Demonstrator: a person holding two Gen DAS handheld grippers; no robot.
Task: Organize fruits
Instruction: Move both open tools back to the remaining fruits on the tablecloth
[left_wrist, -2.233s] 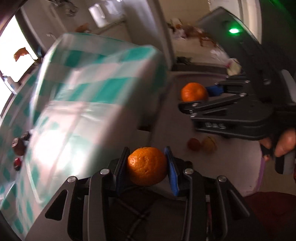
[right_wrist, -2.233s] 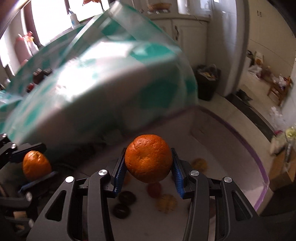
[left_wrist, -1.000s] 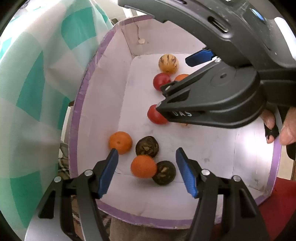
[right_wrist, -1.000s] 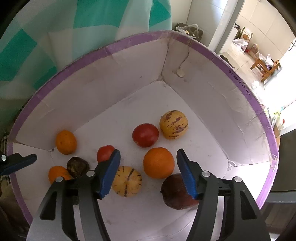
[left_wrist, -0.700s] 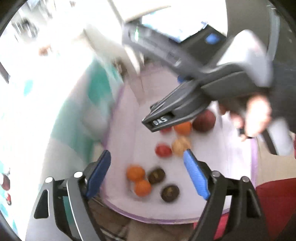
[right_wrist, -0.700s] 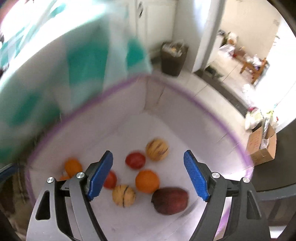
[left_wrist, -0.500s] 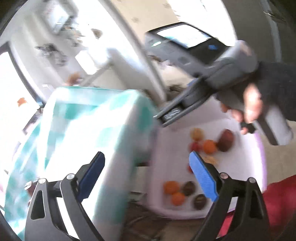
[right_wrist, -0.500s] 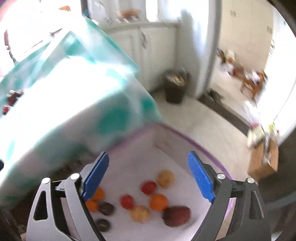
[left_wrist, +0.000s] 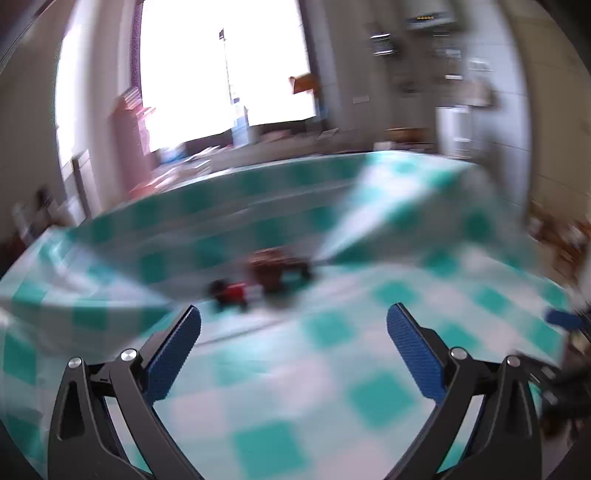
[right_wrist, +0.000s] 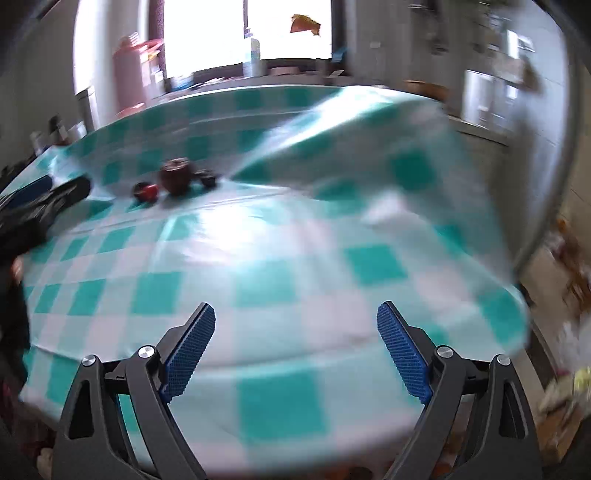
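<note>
Both views are smeared by motion, and no brand, label or other writing can be read in either.

In the left wrist view the left gripper (left_wrist: 293, 328) fills the lower part of the frame, its blue pads (left_wrist: 173, 350) set wide apart and spreading further, with only the teal-and-white checked tablecloth (left_wrist: 325, 369) between them. Just above centre lie a small red fruit (left_wrist: 234, 291) and, touching its right side, a larger dark brown fruit (left_wrist: 271, 271).

In the right wrist view the right gripper (right_wrist: 295, 332) sits at lower centre, jaws released and empty over the same cloth. The fruits lie at upper left: the red one (right_wrist: 149, 191), the brown one (right_wrist: 177, 177), and a small dark piece (right_wrist: 208, 180) just right of it. The other gripper's black body (right_wrist: 44, 203) enters from the left edge.
</note>
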